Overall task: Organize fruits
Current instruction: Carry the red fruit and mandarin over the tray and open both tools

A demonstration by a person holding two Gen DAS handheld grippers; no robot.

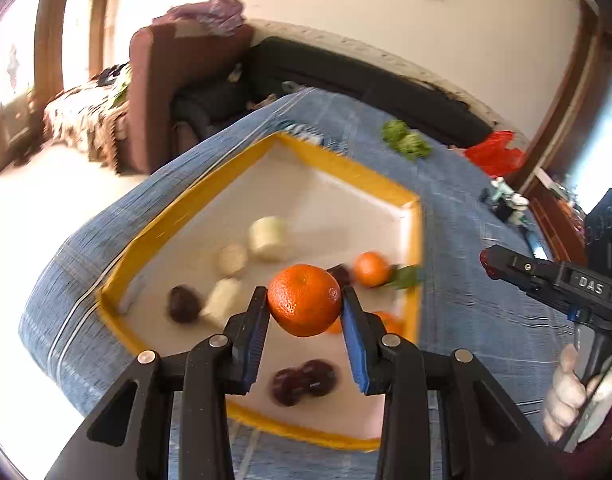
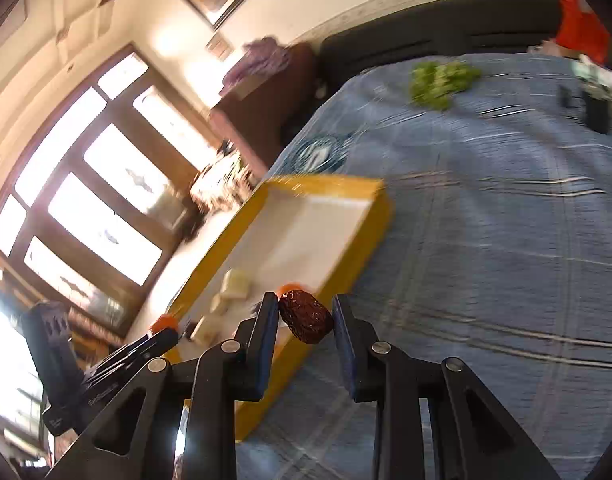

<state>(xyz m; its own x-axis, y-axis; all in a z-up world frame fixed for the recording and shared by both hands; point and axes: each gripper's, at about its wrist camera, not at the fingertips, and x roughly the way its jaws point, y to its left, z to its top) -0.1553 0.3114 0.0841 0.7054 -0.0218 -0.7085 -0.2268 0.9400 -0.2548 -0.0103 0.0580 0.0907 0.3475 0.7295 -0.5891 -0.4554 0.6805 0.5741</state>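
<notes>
Orange and round, the orange [image 1: 304, 300] sits between the blue pads of the left gripper [image 1: 304, 302]. The jaws squeeze it from both sides and hold it in the air above the tray [image 1: 338, 160].

The tray has a yellow rim and a white floor. In it lie another orange [image 1: 371, 269] with a green leaf, some pale chunks [image 1: 268, 238] and a few dark fruits [image 1: 304, 376]. They look blurry. The tray rests on a blue striped cloth [image 1: 486, 312].

The right gripper [image 2: 306, 320] holds a brown wrinkly date [image 2: 306, 316]. Its jaws pinch the date at both ends, in the air over the near edge of the tray and the cloth. A hand [image 1: 566, 396] holds that gripper's handle.

Farther off on the cloth lie green grapes [image 2: 442, 80]. A red bag [image 1: 494, 152] sits past them at the far edge.
</notes>
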